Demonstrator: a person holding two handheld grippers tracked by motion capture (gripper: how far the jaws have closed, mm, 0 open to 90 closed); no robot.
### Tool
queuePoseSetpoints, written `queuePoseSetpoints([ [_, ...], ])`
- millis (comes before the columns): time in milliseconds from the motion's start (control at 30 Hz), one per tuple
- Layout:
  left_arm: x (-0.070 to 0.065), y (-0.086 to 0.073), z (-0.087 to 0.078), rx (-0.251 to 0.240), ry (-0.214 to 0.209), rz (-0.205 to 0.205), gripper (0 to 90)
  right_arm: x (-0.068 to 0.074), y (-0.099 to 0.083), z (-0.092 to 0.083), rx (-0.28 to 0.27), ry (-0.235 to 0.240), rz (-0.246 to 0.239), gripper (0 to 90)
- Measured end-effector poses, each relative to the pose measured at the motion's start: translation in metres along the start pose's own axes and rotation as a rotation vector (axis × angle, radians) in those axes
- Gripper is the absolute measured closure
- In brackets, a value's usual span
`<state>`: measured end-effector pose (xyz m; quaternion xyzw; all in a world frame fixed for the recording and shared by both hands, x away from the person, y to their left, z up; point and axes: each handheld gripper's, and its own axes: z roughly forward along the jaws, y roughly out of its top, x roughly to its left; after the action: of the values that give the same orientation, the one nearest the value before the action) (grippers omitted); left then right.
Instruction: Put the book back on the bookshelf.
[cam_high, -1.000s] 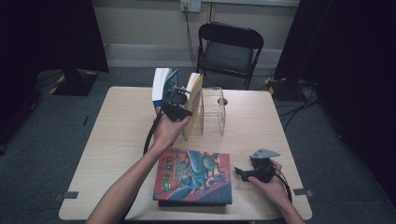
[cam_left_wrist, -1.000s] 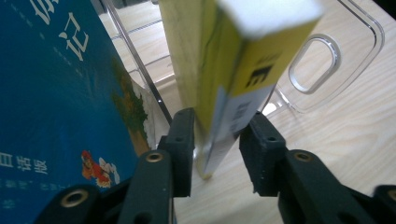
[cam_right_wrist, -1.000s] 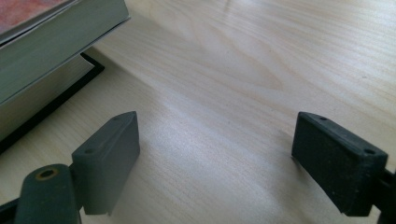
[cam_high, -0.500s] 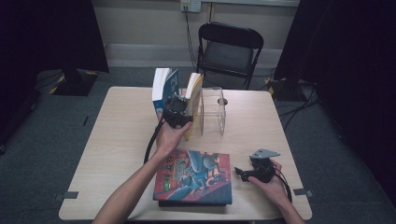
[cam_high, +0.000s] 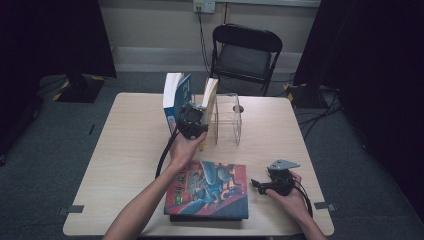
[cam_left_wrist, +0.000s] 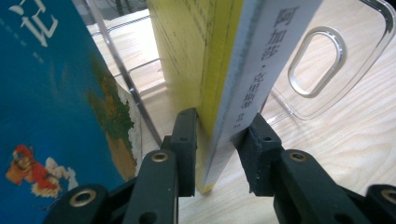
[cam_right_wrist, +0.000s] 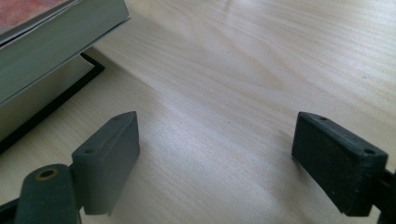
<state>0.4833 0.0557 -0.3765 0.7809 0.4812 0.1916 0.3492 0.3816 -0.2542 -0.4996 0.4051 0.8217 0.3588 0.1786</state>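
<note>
A thin book (cam_high: 209, 100) with yellowed pages and a white spine (cam_left_wrist: 261, 70) stands upright in a clear plastic rack (cam_high: 229, 117). My left gripper (cam_high: 197, 114) is shut on its lower edge. In the left gripper view (cam_left_wrist: 219, 149) one pad presses the pages and the other the spine; the jaws have just been closing on it. A blue book (cam_high: 176, 95) leans just left of it (cam_left_wrist: 51, 93). My right gripper (cam_high: 257, 184) rests open on the table (cam_right_wrist: 215, 154) with nothing between its jaws, right of a large colourful book (cam_high: 210, 187).
The colourful book (cam_right_wrist: 46, 42) lies flat on a black book (cam_high: 200, 218) near the table's front edge. The rack's clear wall with an oval cut-out (cam_left_wrist: 327, 65) stands right of the held book. A black folding chair (cam_high: 245, 55) is behind the table (cam_high: 130, 145).
The left hand has shifted slightly at the thin book, still holding it by the rack. The right gripper has not moved.
</note>
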Motion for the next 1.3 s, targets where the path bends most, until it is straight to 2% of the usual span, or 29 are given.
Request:
queuePoseSetpoints([
  [500,-0.012,0.012,0.002,0.005,-0.042,0.009,67.1,0.0,0.0,0.0,0.0,0.0,-0.001,14.8],
  [567,-0.013,0.013,0.003,0.013,-0.038,0.029,67.0,0.0,0.0,0.0,0.0,0.0,0.0,14.8],
  [667,-0.015,0.013,0.004,0.01,-0.053,0.018,66.6,0.0,0.0,0.0,0.0,0.0,-0.001,14.8],
  [733,-0.016,0.014,0.005,0.012,-0.059,0.025,65.8,0.0,0.0,0.0,0.0,0.0,0.0,14.8],
  [833,-0.02,0.016,0.006,0.016,-0.053,0.022,65.3,0.0,0.0,0.0,0.001,-0.001,-0.002,14.8],
  [1133,-0.021,0.015,0.008,-0.001,-0.085,0.025,63.5,0.0,0.0,0.0,0.0,-0.001,-0.002,14.8],
  [1300,-0.019,0.016,0.009,0.003,-0.108,0.011,62.9,0.0,0.0,0.0,0.0,0.0,-0.003,14.8],
])
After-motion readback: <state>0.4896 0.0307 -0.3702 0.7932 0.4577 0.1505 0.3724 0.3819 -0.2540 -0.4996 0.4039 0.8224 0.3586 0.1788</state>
